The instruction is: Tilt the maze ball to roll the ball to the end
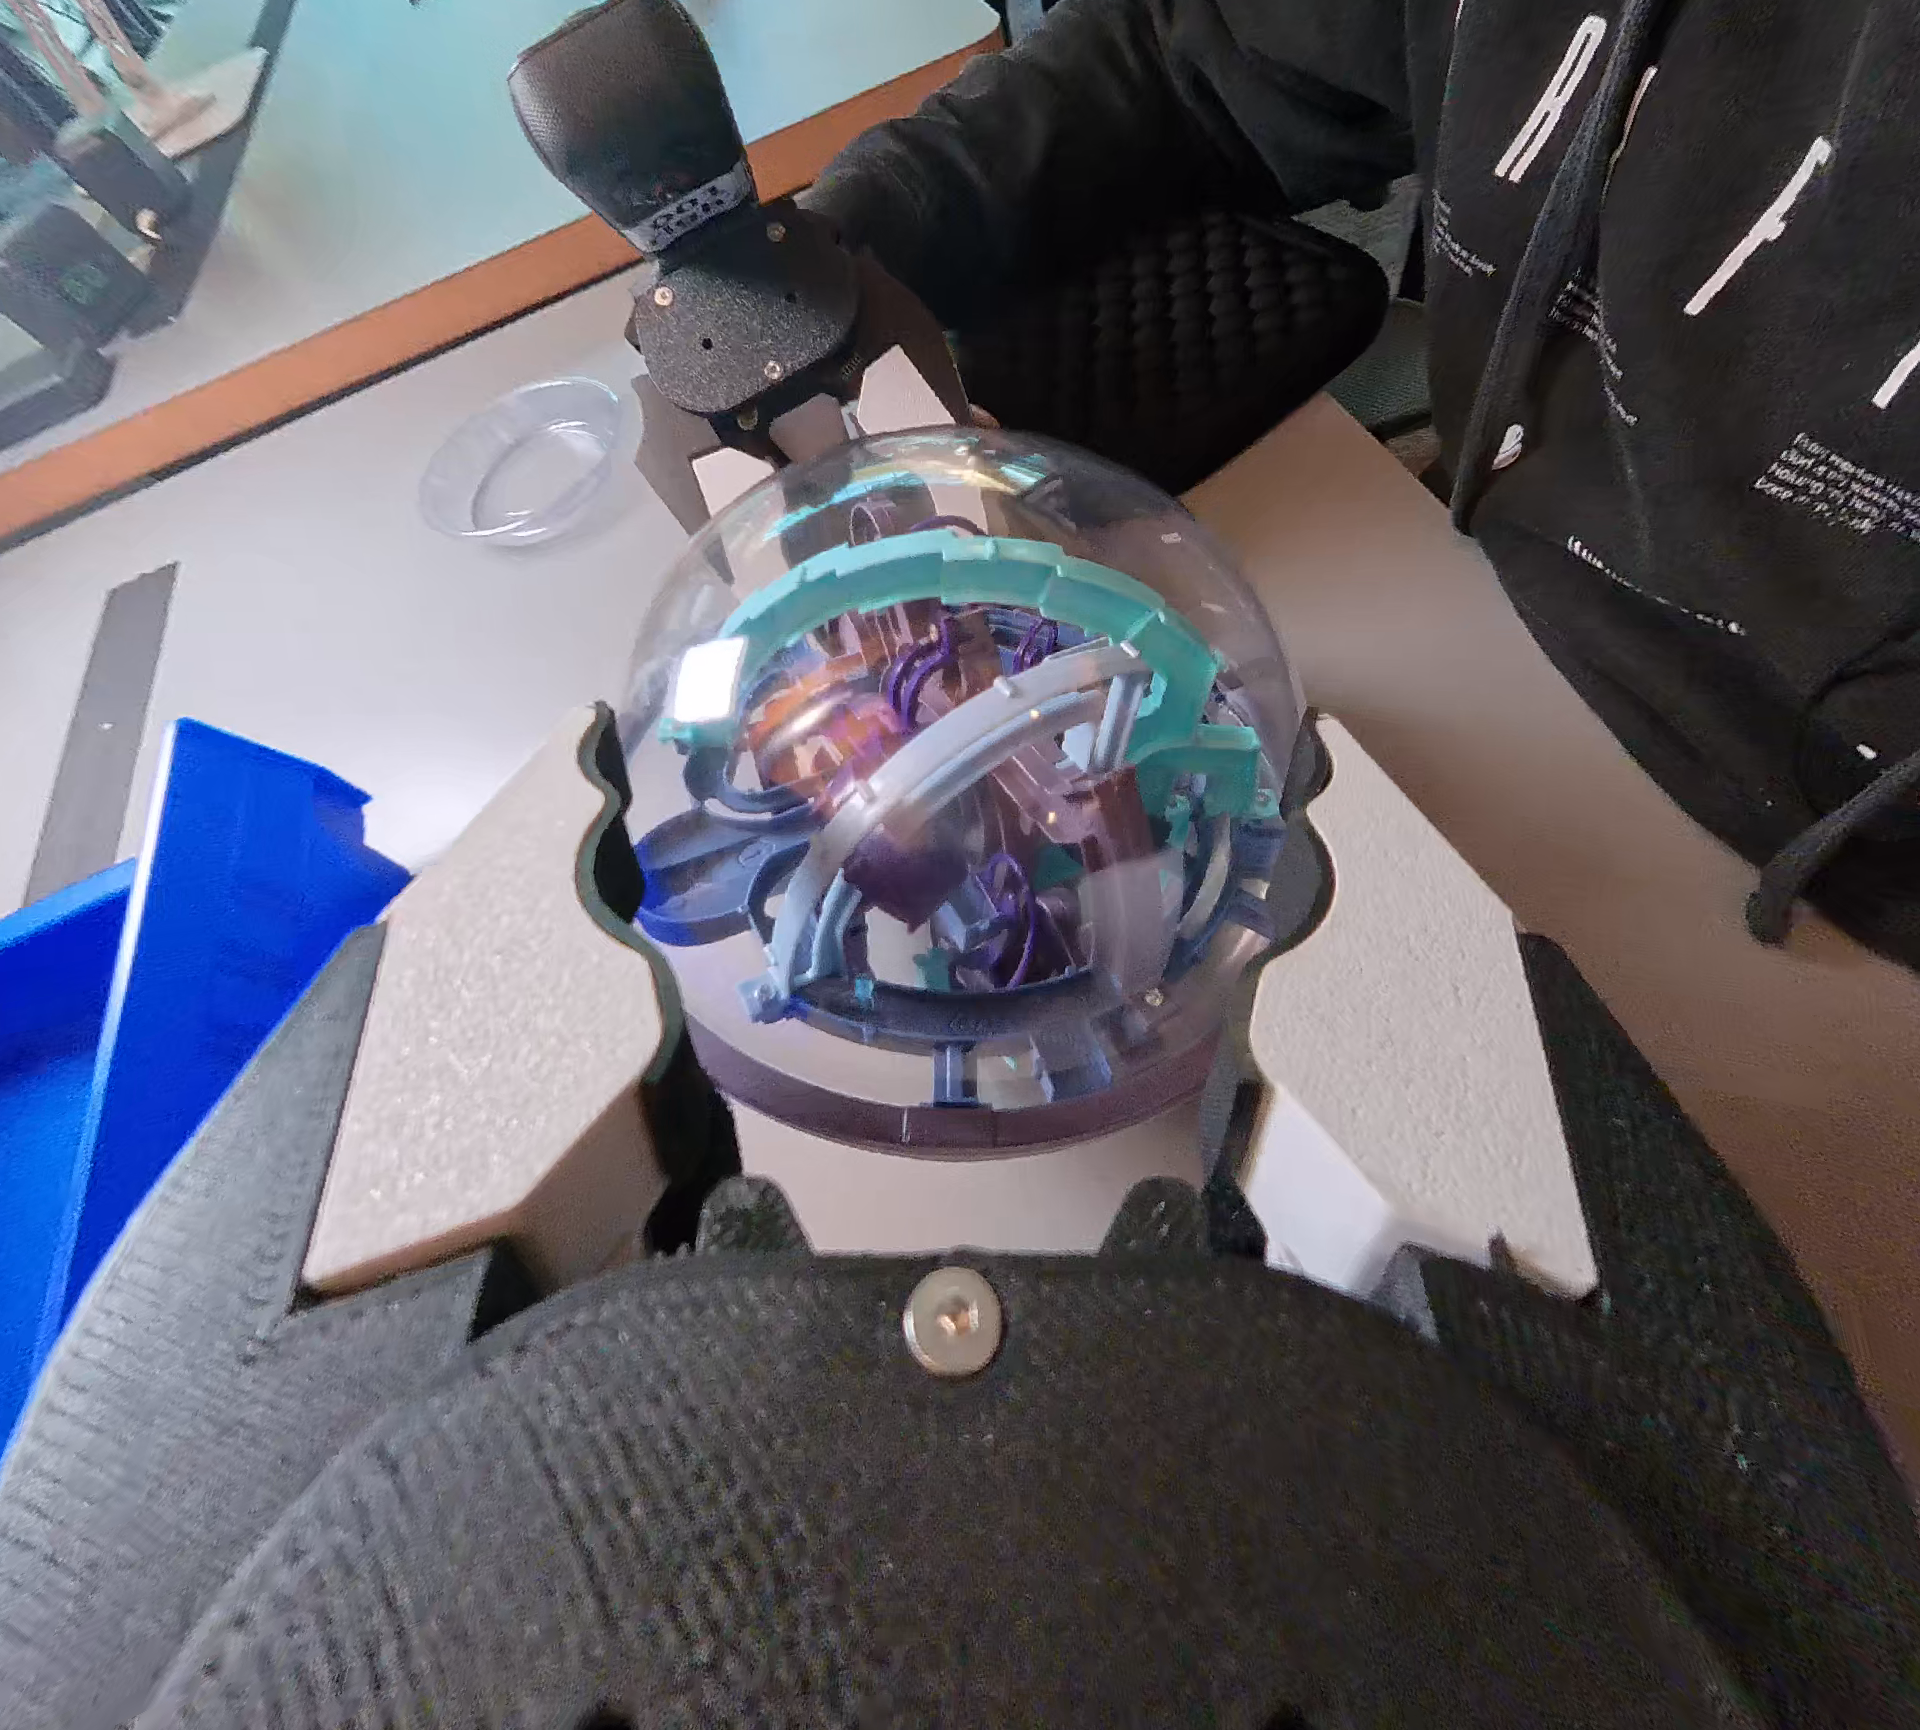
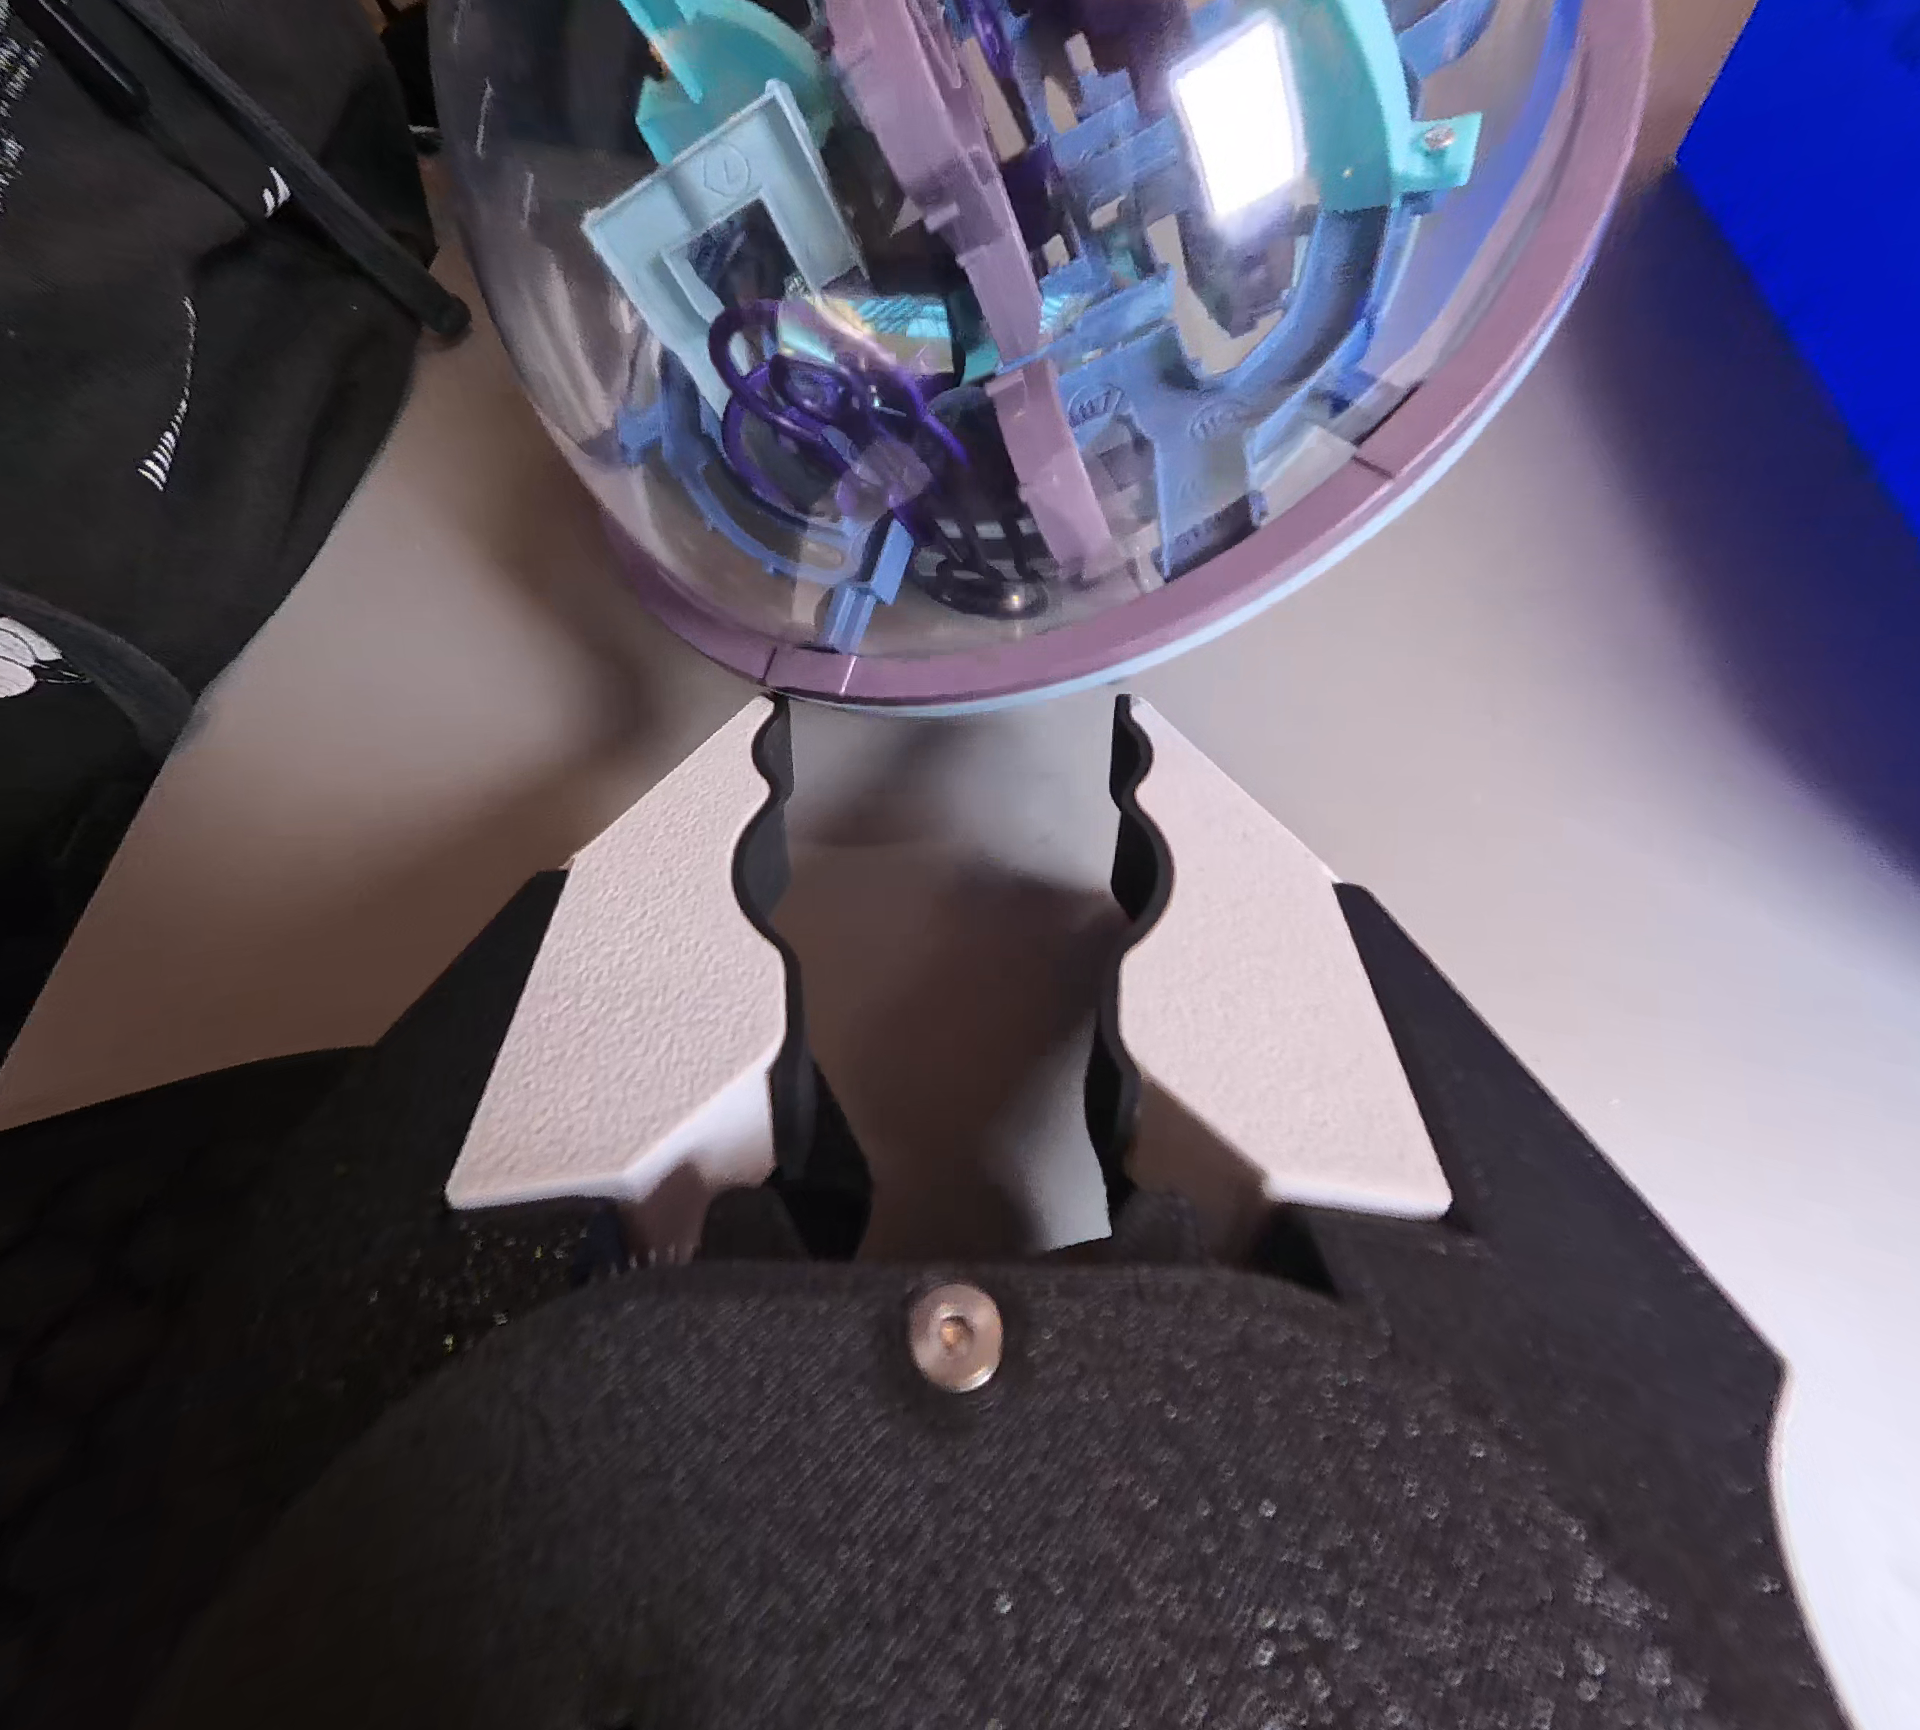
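you have the clear plastic maze ball with teal, purple and blue tracks inside off the pale grey tabletop and tipped, so the tilting is under way. i judge the run unfinished: the small ball cannot be picked out among the tracks in either view, so how near it is to the end stays unknown.

your left gripper is spread wide and clamped on the sphere, its wavy-edged fingers pressing the shell at 9 and 3 o'clock just above the purple seam ring.

your right gripper sits at 12 o'clock beyond the sphere in the left view. in its own view its fingers stand partly apart with nothing between them, tips right at the ring at the sphere's 6 o'clock; whether they touch it i cannot tell.

a blue plastic bin lies at 9 o'clock and a clear shallow dish at 11 o'clock.
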A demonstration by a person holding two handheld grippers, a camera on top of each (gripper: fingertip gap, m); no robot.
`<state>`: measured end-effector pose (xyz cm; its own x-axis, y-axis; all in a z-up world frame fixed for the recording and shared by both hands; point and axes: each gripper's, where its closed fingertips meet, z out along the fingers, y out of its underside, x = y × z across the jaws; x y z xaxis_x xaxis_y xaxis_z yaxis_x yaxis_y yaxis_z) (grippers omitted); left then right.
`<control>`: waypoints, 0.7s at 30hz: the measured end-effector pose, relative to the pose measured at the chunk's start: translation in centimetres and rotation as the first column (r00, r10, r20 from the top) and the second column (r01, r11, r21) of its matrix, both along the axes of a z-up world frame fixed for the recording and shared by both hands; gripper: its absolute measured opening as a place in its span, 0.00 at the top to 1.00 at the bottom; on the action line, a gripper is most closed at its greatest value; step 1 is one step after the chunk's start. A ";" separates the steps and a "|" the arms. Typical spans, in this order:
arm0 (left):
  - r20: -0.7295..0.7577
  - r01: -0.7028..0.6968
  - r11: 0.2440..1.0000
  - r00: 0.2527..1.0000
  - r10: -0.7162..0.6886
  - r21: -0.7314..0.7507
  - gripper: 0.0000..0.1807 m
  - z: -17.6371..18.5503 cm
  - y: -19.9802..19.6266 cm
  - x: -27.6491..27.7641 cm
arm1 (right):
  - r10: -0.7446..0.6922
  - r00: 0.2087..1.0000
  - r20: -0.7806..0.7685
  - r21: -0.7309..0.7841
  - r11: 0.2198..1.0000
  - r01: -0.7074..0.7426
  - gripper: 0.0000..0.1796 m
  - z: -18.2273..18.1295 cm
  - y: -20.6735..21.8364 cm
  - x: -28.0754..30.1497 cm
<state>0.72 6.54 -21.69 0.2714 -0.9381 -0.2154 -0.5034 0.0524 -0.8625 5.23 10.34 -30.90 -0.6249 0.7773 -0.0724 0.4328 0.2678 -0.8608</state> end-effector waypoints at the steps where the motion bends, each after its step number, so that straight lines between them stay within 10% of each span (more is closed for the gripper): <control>1: 0.004 -0.008 1.000 1.000 0.008 0.019 0.31 0.0 -0.1 -0.1 | 0.001 1.000 -0.006 -0.008 1.000 -0.001 0.67 0.2 0.0 0.0; 21: 0.038 -0.329 0.856 0.938 0.343 0.399 0.32 -2.3 -0.1 -3.1 | -0.153 0.987 -0.049 -0.301 0.944 0.132 0.63 4.4 2.6 -0.8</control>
<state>-2.34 6.45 -24.01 0.5413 -0.6264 -0.5608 -0.5793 0.2056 -0.7888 4.39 12.98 -26.48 -0.5211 0.8088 -0.2727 0.3831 -0.0638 -0.9215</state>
